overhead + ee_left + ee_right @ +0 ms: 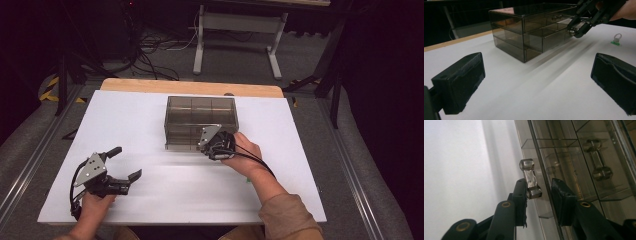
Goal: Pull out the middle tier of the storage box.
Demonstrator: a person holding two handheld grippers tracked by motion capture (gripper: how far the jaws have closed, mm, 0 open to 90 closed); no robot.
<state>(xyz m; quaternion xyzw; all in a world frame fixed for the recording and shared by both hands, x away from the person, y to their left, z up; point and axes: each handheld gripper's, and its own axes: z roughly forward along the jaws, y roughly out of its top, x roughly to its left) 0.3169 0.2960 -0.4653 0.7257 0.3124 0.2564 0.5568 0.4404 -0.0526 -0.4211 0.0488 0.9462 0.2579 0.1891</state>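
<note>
- Right gripper [537, 187] fingers: part closed. One pad [520, 195] lies against the near knob of a clear handle [530, 178]. The other pad sits tight by the drawer front on the far side of it. The two appear to pinch handle and front together.
- Handle: a short clear bar with a knob at each end, standing off the front of the drawer.
- Second handle [599, 160]: on the neighbouring drawer, untouched.
- Drawer box [200, 107]: smoked see-through plastic with several drawers, standing at the middle of the table [150, 115] towards its far side. From the left gripper view, the drawer under the right gripper looks to stand slightly proud of the box [509, 27]. How far is hard to tell.
- Right hand [245, 152]: at the near right corner of the box, holding its gripper against the front.
- Left gripper [127, 162] fingers: wide apart, holding nothing, low over bare table at the near left, well apart from the box.
- Small green-footed clip [616, 40]: on the table near the right hand, untouched.
- Progress, as judged: handle reached and taken. The pull to open the drawer is barely begun or yet to come.
</note>
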